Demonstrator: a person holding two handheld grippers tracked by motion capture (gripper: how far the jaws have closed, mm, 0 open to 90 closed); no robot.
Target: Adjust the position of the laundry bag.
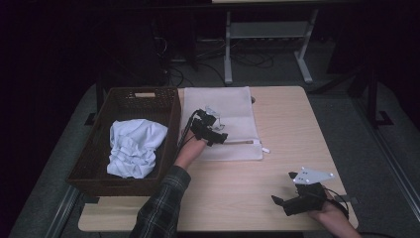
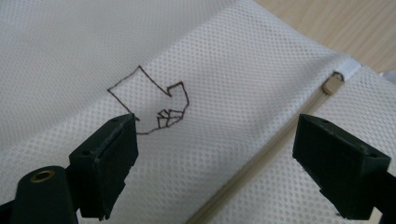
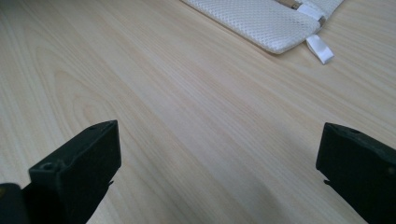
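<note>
With the white garment (image 1: 132, 148) lying crumpled in the wicker basket (image 1: 89, 163) just left of the mesh laundry bag (image 1: 223, 119), the left gripper (image 1: 214, 134) hung over the bag's zipper (image 2: 261, 161), jaws apart and holding nothing, and the right gripper (image 1: 285, 191) waited open well off it, so bagging seemed barely begun.

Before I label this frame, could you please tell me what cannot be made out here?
- White mesh zip bag: contents hidden by the weave in the high and left gripper views.
- Dark wicker basket: its floor is covered by the crumpled white cloth, high view.
- Left gripper: whether its open jaws touch the mesh.
- Drawn outline: meaning unclear.
</note>
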